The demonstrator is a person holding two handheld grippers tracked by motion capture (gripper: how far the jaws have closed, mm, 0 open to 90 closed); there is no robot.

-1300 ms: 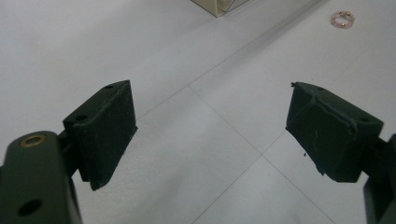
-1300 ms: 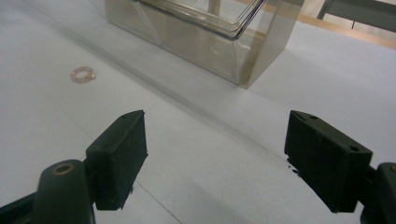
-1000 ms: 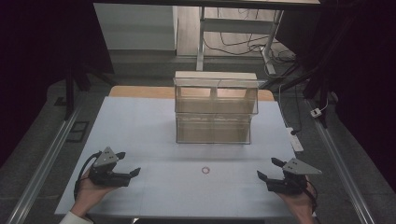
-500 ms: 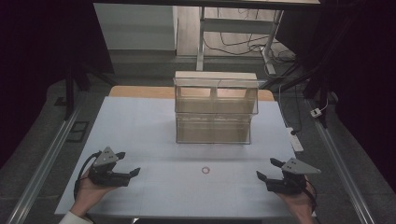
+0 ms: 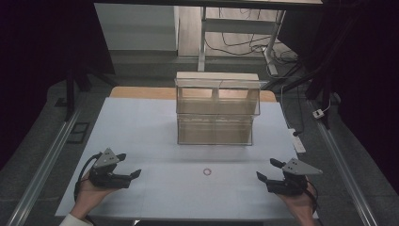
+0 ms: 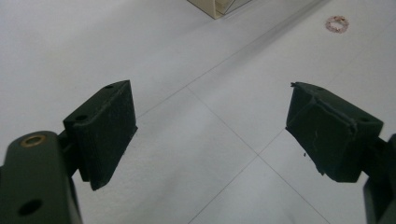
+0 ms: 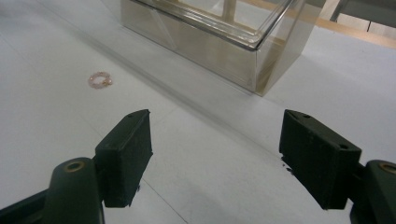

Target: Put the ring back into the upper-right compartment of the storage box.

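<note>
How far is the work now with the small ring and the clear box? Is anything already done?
Nothing looks done yet. The small pink ring lies on the white table, apart from the clear box. Nothing is in hand: the left gripper and right gripper are both open and empty, at either side of the ring. Probably the whole job is left, whatever it involves.

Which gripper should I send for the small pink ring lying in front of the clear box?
Probably the right. The ring lies right of the table's middle, nearer the right gripper than the left gripper. Both are open and empty, aimed inward. In the right gripper view the ring sits closer ahead than in the left's.
</note>
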